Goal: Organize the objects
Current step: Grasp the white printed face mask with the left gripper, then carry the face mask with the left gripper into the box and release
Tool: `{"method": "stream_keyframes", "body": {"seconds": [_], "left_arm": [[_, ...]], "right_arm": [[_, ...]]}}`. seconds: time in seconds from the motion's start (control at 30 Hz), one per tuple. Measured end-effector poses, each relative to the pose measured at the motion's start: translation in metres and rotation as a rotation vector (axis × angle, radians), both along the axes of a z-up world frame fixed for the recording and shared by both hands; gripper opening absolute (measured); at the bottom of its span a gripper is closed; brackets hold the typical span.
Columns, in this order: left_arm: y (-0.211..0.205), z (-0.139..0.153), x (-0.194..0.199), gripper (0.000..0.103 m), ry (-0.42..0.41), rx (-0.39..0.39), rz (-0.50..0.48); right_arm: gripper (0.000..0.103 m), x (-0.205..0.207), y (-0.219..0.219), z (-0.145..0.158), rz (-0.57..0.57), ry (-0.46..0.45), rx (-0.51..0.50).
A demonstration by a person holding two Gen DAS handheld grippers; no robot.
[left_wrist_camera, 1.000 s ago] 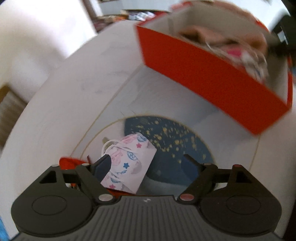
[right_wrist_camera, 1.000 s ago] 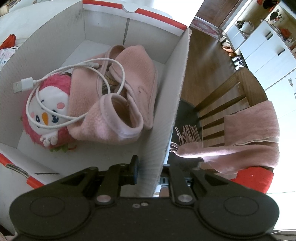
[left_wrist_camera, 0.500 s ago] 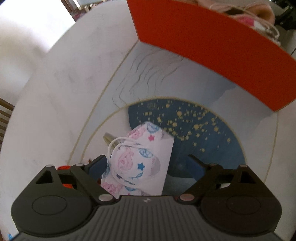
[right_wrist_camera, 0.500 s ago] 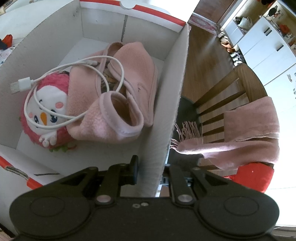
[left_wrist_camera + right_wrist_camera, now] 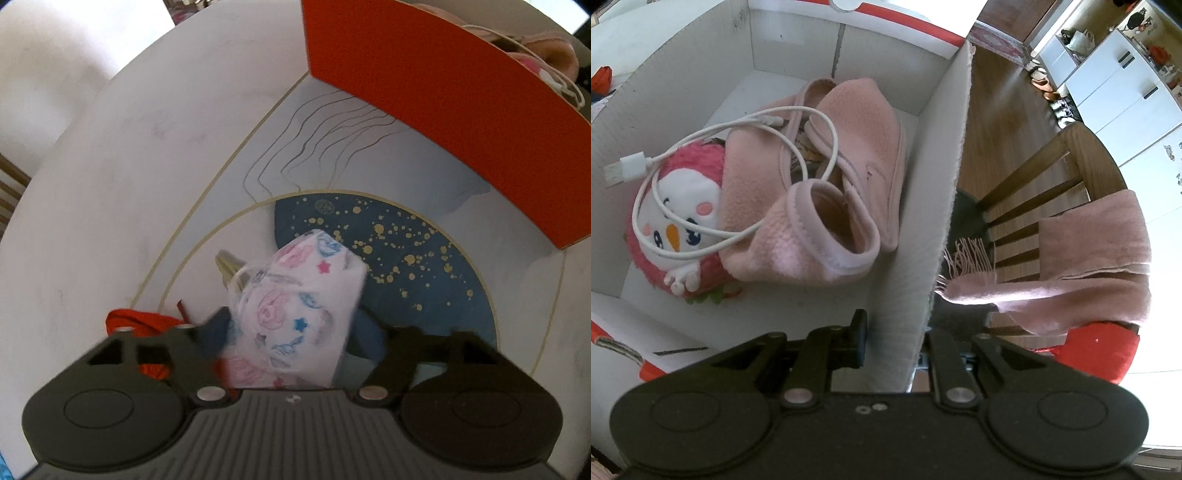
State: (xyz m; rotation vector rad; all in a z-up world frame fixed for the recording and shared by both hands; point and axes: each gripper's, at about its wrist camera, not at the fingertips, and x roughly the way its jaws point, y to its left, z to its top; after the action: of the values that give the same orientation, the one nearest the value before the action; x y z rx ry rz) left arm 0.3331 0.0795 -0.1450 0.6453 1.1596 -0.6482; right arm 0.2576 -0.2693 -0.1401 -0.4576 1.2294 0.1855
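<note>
mask point(image 5: 295, 310), a folded soft fabric piece, white with pink swirls, blue shapes and small stars, with a thin white ear loop point(image 5: 240, 280) curling at its left edge, lies on the table point(image 5: 110, 184) between the fingers of the left gripper point(image 5: 291, 336). those jaws have just been closing around it, and blur hides whether the dark pads point(image 5: 216, 328) already press its sides, so i cannot tell if it is pinched. part of a pale metal key point(image 5: 227, 260) pokes out from under the mask's far left side, and a red cord point(image 5: 140, 321) lies bunched just left of the gripper. the table is smooth and white, printed with thin gold arcs, wavy lines and a dark blue disc point(image 5: 406, 266) speckled with gold. far right stands the box point(image 5: 443, 122), matte orange outside. from the right wrist view its inside is white ribbed cardboard point(image 5: 676, 92) with a red rim, holding fuzzy pink fleece slippers point(image 5: 827, 177), a glossy white usb cable point(image 5: 738, 177) looped over them, and a shaggy pink plush point(image 5: 679, 221) with a white face and orange beak. the right gripper point(image 5: 894, 339) has its fingers nearly together, pinching the box's near right wall. beyond the box, a wooden slatted chair point(image 5: 1052, 192) carries a fringed pink scarf point(image 5: 1089, 258).
</note>
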Motion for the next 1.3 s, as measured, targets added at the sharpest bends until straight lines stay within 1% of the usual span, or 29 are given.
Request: {"method": "stream_keyframes", "body": {"seconds": [0.03, 0.1, 0.13, 0.2, 0.27, 0.37, 0.47, 0.63, 0.8, 0.87, 0.97, 1.03, 1.1, 1.3], "left_arm": [[0.001, 0.001, 0.0, 0.065, -0.002, -0.01, 0.01], [0.003, 0.004, -0.001, 0.052, -0.005, -0.021, 0.025], [0.003, 0.006, -0.001, 0.049, -0.007, -0.027, 0.031], [0.002, 0.007, -0.002, 0.035, -0.006, -0.038, 0.044], [0.002, 0.01, -0.004, 0.029, -0.008, -0.045, 0.053], [0.001, 0.012, -0.008, 0.015, -0.02, -0.055, 0.076], [0.0, 0.014, -0.013, 0.009, -0.045, -0.055, 0.102], [-0.005, 0.022, -0.023, 0.006, -0.077, -0.059, 0.15], [-0.007, 0.039, -0.03, 0.006, -0.104, -0.084, 0.216], [-0.01, 0.049, -0.034, 0.006, -0.112, -0.107, 0.245], [-0.016, 0.065, -0.04, 0.006, -0.128, -0.143, 0.263], [-0.023, 0.077, -0.045, 0.006, -0.132, -0.18, 0.26], [-0.032, 0.089, -0.05, 0.006, -0.149, -0.197, 0.245], [-0.065, 0.129, -0.065, 0.006, -0.203, -0.283, 0.179]], "right_arm": [[0.014, 0.0, -0.001, 0.0, 0.002, 0.0, -0.001], [0.014, 0.0, 0.0, -0.001, 0.003, 0.0, -0.001], [0.014, 0.0, 0.0, -0.001, 0.004, 0.0, 0.0], [0.014, 0.0, 0.0, -0.002, 0.004, 0.0, 0.0], [0.014, 0.0, -0.001, -0.003, 0.006, -0.002, -0.002], [0.014, 0.001, 0.0, -0.004, 0.007, -0.003, -0.003], [0.014, 0.0, 0.001, -0.005, 0.012, -0.005, -0.004], [0.013, 0.001, 0.003, -0.004, 0.014, -0.008, -0.003], [0.013, -0.001, 0.004, -0.004, 0.02, -0.015, -0.004], [0.013, -0.002, 0.005, -0.004, 0.022, -0.017, -0.003], [0.013, -0.003, 0.005, -0.004, 0.026, -0.02, -0.001], [0.013, -0.004, 0.005, -0.003, 0.027, -0.021, 0.003], [0.012, -0.005, 0.005, -0.002, 0.027, -0.02, 0.009], [0.012, -0.006, 0.005, -0.001, 0.03, -0.021, 0.015]]}}
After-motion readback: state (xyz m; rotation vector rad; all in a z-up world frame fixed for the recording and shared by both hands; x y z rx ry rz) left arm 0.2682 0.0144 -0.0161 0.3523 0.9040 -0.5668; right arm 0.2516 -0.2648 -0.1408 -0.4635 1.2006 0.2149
